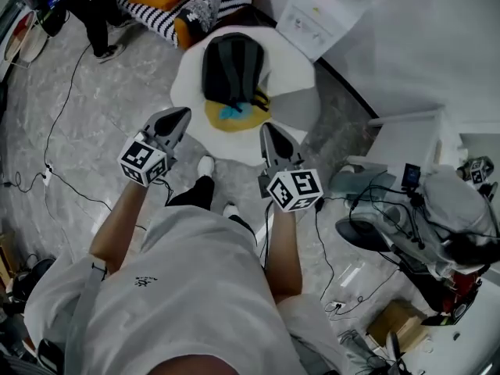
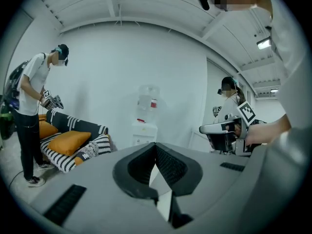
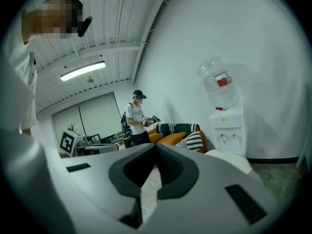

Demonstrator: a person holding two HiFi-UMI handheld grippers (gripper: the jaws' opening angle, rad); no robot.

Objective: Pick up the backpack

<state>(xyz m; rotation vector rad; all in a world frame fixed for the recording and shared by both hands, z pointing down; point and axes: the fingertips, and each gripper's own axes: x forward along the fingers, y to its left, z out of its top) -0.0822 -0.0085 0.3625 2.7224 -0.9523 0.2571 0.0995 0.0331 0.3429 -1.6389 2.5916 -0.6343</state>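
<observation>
The backpack (image 1: 232, 69) is not yet lifted from the middle of the white seat (image 1: 292, 73), and the left tongs (image 1: 176, 119) and right tongs (image 1: 270, 134) are both closed, empty and short of it.

Head view steep down; both gripper views ~level, share water dispenser (image 2: 146, 116) & sofa (image 2: 73, 141).

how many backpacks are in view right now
2. One dark backpack lies on the white seat; a second backpack is worn by a person standing by the striped sofa. More may be hidden.
</observation>
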